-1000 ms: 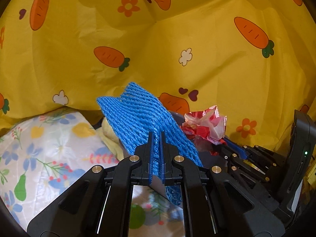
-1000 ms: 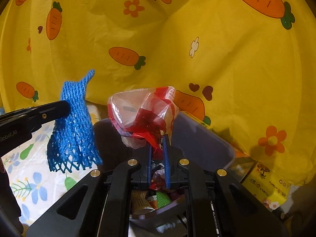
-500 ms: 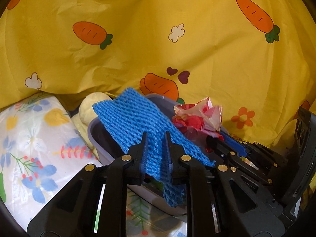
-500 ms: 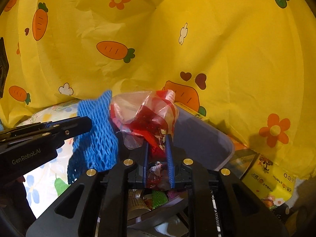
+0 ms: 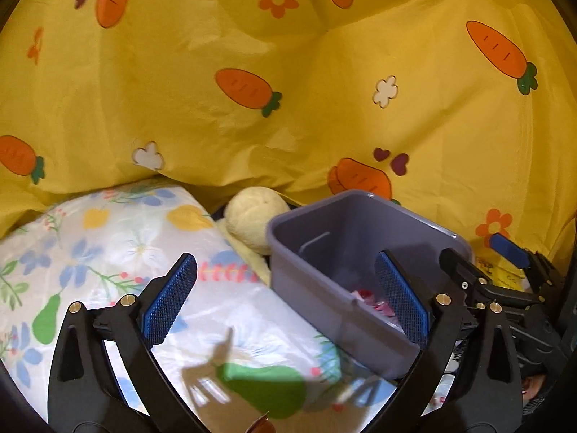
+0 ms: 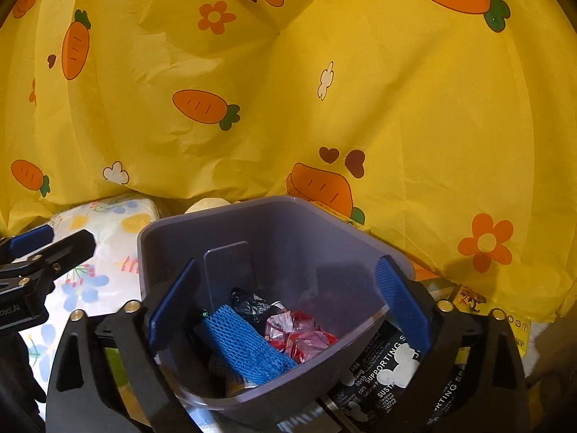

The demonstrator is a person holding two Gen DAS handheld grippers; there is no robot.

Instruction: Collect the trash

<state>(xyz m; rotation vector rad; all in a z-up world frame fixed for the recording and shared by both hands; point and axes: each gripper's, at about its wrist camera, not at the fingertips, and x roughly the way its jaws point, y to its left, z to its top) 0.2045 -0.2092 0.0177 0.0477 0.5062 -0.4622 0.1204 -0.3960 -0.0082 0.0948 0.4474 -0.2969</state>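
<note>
A grey-purple bin (image 6: 252, 206) stands right under my right gripper (image 6: 286, 303), whose jaws are opening with nothing between the pads. Inside the bin lie the blue foam net (image 6: 245, 346), the red and clear plastic wrapper (image 6: 303, 335) and a black wrapper (image 6: 252, 306). My left gripper (image 5: 285, 299) hangs over the bin's (image 5: 360, 196) left corner. Its jaws are opening too and hold nothing. A bit of the red wrapper (image 5: 371, 299) shows in the bin. Each gripper shows at the edge of the other's view.
A yellow carrot-print cloth (image 6: 360, 108) hangs close behind the bin. A floral-print cushion (image 5: 119, 238) lies to the left, with a cream plush ball (image 5: 252, 216) behind it. A black printed package (image 6: 396, 371) and yellow boxes (image 6: 468, 296) lie right of the bin.
Both grippers have gone from shut to wide open. The blue net and the red wrapper have left the jaws and now lie in the bin. The left gripper dipped lower.
</note>
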